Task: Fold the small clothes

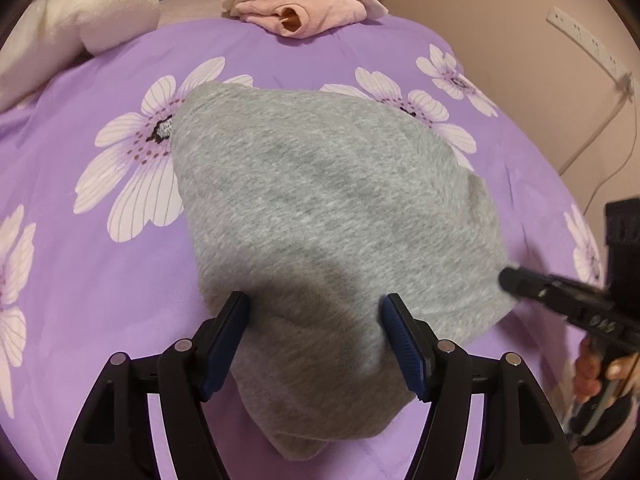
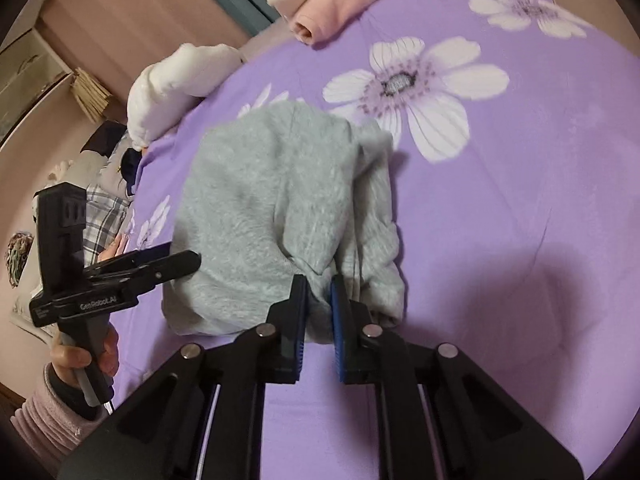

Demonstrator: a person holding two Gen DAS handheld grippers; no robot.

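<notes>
Two claws work your grey garment (image 1: 320,216): right gripper (image 2: 319,308) pinches its near edge for folding, left gripper (image 1: 314,344) gapes wide, empty.

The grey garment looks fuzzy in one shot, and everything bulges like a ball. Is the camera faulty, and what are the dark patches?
Left wrist view: fisheye lens curves the purple bedspread into a dome; a shadow darkens the grey garment near the left gripper. Right wrist view: garment smeared by blur around the right gripper, with a broad shadow on the bedspread to its right; corners black from the lens.
</notes>
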